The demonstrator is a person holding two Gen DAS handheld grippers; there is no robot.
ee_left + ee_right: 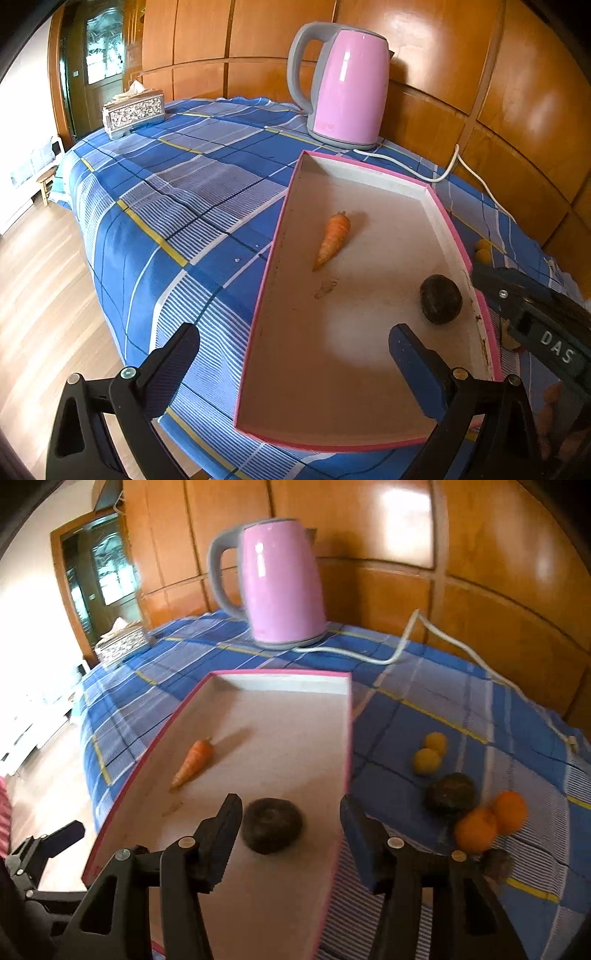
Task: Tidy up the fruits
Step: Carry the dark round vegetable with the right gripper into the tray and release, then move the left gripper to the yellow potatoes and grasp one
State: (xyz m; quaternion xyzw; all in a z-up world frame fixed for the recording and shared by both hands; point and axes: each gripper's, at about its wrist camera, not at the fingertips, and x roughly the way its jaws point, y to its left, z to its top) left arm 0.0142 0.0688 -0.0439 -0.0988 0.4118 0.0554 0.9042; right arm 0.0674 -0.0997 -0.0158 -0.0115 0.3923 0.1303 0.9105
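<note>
Fruits are lying partly in the pink-rimmed tray (pixel 347 716) and partly on the blue plaid tablecloth (pixel 424 686) to its right. Inside the tray, a carrot (pixel 194 762) is resting near the left wall with its tip pointing toward the near side, and a dark round fruit (pixel 272 825) is sitting near the right wall, closer to the near end.

On the cloth to the right of the tray, two small yellow fruits (pixel 430 753) are touching each other. Nearer than them a second dark round fruit (pixel 450 794) is lying, and just beside it two oranges (pixel 491 821) are pressing together. One more small dark thing is showing at the near edge by the oranges, too hidden to name.

The right gripper (pixel 290 823) is hanging over the tray's near right corner with its fingers parted; the dark fruit in the tray is sitting just beyond the gap, nearer the left finger, and neither pad is touching it. The left gripper (pixel 295 354) is hovering over the near left side of the tray, its fingers spread wide with nothing between them, one finger over the cloth and the other over the tray floor.

At the far side of the table a pink electric kettle (pixel 282 583) is standing upright, its white cord (pixel 406 642) trailing off to the right. A patterned tissue box (pixel 133 112) is sitting at the far left corner.
</note>
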